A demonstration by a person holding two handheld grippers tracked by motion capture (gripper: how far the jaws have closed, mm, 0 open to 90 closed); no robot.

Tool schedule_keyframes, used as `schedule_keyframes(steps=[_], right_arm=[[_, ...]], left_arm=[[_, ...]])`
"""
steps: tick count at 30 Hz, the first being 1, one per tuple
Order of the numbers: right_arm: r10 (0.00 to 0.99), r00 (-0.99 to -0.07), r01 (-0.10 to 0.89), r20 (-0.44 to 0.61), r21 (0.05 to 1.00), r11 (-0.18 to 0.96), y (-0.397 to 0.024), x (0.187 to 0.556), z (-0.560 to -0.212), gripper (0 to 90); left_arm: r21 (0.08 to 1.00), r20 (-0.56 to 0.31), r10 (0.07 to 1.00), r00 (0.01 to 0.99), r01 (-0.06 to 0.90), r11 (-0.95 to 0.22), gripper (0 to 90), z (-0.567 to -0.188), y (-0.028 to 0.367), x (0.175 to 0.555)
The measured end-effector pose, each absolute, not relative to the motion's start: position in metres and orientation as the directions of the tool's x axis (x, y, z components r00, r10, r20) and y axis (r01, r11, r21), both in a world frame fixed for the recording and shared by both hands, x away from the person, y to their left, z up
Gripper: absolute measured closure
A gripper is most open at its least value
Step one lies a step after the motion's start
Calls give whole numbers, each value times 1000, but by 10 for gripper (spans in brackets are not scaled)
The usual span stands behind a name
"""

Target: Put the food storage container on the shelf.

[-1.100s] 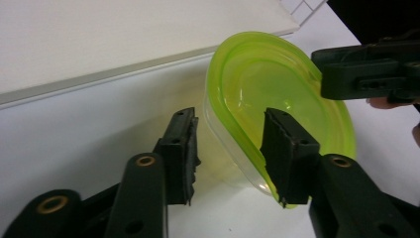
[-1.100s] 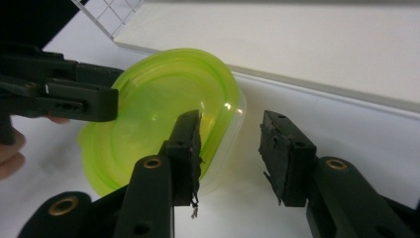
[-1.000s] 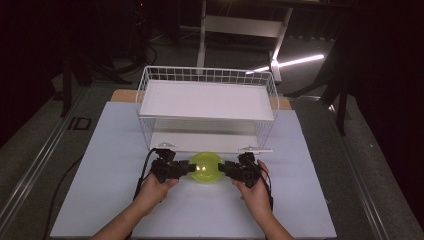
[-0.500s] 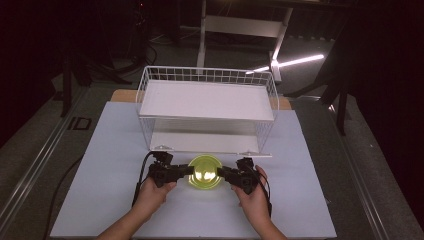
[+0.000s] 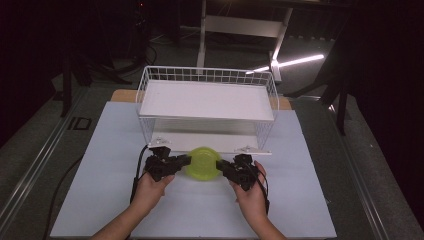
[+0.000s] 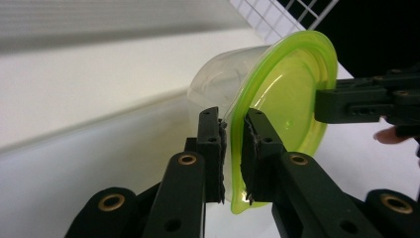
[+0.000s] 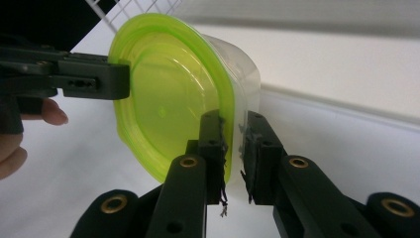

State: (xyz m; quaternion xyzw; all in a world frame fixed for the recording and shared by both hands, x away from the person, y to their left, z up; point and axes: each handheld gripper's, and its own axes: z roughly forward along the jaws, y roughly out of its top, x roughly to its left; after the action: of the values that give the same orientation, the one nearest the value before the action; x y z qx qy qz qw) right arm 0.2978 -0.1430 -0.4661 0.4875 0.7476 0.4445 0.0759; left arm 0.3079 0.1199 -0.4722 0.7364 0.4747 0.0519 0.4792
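A staged recording space or lab is indicated, not a home. A white-covered table (image 5: 100, 150) is set on a dark floor, surrounded by blackness. Stand legs (image 5: 70, 75), a metal floor rail (image 5: 30, 165) and trailing cables (image 5: 55, 195) are seen.

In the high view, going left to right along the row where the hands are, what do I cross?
Left hand → left gripper → green-lidded container → right gripper → right hand.
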Motion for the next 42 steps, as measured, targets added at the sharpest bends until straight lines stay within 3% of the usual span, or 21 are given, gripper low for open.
schedule_keyframes(steps=[16,33,42], right_arm=[[839,-457,666,296,739,102,-132,338,-477,798],[866,-411,677,286,732,80,-130,356,-487,787],[872,-407,644,271,762,64,-129,363,-487,734]], left_arm=[[783,-334,792,511,618,-69,801,-487,115,347],[795,-333,793,510,605,-55,796,-495,112,360],[822,-310,805,505,568,-40,766,-496,110,370]])
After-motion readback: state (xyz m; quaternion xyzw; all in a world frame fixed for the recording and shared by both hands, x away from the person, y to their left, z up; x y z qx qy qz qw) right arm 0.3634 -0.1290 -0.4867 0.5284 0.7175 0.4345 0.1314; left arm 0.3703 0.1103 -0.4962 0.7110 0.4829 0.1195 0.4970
